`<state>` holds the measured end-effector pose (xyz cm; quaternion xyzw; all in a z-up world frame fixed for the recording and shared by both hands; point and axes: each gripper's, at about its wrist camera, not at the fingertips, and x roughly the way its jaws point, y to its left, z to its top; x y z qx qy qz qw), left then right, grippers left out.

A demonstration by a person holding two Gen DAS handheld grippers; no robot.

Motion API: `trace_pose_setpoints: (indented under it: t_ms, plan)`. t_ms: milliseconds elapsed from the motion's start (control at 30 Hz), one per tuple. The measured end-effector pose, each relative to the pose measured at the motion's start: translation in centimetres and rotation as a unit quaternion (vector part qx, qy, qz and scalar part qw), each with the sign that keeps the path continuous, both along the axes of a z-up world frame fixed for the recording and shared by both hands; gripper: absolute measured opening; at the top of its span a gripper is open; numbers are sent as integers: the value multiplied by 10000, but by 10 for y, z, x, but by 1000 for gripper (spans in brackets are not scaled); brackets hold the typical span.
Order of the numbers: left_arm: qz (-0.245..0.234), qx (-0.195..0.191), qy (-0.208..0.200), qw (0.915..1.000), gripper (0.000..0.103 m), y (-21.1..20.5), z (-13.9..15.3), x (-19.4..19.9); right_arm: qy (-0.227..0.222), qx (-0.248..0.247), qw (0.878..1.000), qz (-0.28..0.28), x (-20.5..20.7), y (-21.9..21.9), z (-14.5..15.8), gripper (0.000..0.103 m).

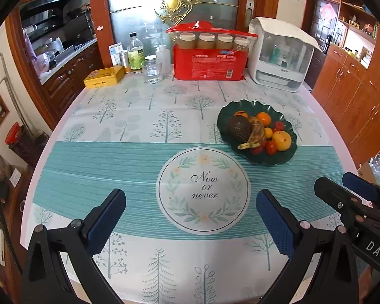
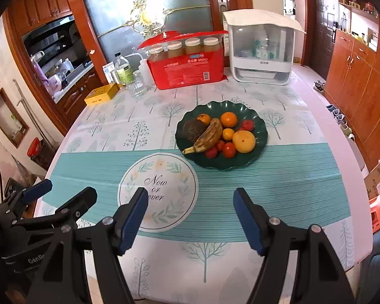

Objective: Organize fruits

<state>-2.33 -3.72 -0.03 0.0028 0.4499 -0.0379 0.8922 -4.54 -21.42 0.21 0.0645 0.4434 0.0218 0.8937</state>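
Observation:
A dark green scalloped plate sits on the table, right of centre. It holds a brown-spotted banana, a dark avocado, oranges, a large yellow-orange fruit and several small red tomatoes. My left gripper is open and empty, held near the table's front, well short of the plate. My right gripper is open and empty too, near the front; it also shows at the right of the left wrist view.
At the table's back stand a red package of jars, a white appliance, a glass, bottles and a yellow tin. Wooden cabinets line the right.

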Motion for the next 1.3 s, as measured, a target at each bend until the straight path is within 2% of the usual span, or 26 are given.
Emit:
trace_pose_setpoints:
  t_ms: [467, 1300]
  plan:
    - [205, 76, 102, 9997, 102, -1, -6, 2, 175, 166, 9995, 203, 6, 0, -12, 70]
    - [207, 61, 153, 9997, 102, -3, -7, 7, 191, 178, 9994, 206, 9, -3, -13, 70]
